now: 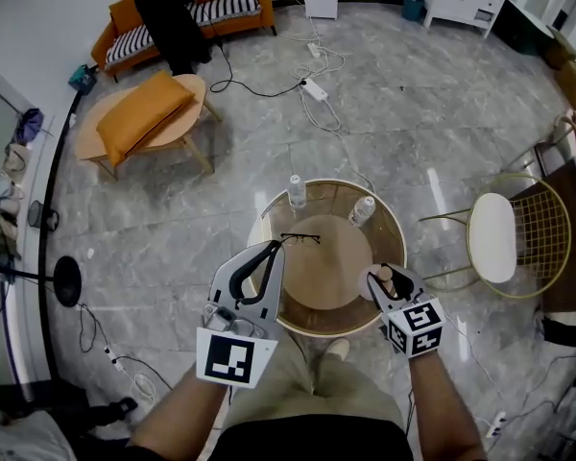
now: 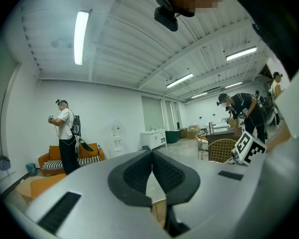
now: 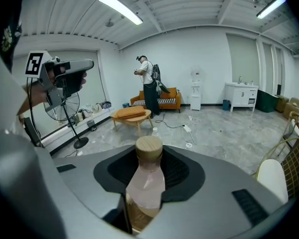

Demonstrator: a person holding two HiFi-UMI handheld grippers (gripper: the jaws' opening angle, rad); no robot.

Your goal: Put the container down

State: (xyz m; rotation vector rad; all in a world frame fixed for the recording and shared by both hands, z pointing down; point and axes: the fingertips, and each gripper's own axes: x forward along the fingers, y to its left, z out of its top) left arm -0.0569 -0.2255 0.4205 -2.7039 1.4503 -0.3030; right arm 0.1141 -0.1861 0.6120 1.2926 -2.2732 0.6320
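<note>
Head view, left side: an oval wooden coffee table (image 1: 182, 134) carries a soft orange cushion (image 1: 142, 113). It stands well apart from the work spot, with open grey marbled floor (image 1: 173, 219) between. The round black base of a standing fan (image 1: 67, 281) sits at the left edge, with loose cables near it.

Left gripper (image 2: 152, 157): jaws pressed together. The black ribbed pads meet along one line with nothing between them. In the head view it lies over the left rim of the round table (image 1: 396, 221).

The round table has a thin gold rim, a clear glass ring and a round wooden disc in the centre. Black-framed glasses (image 1: 300, 238) lie at the disc's far edge. One clear bottle (image 1: 296, 191) stands at the far rim and a second clear bottle (image 1: 363, 209) lies just right of it. The near half of the disc is bare.

Right gripper (image 3: 148, 166): jaws pinching the container (image 3: 143, 185) at its sides. The container is a round bottle, pale pink and translucent, with a flat wooden cap, and it is held upright. In the head view only the cap shows, over the table's near-right edge. Its base is hidden by the gripper body, so contact with the table cannot be told.

Right of frame: a gold wire chair (image 1: 538, 229) with a white oval seat pad stands near the table, with a narrow strip of floor between. Dark furniture beyond it is cut off by the frame edge.
</note>
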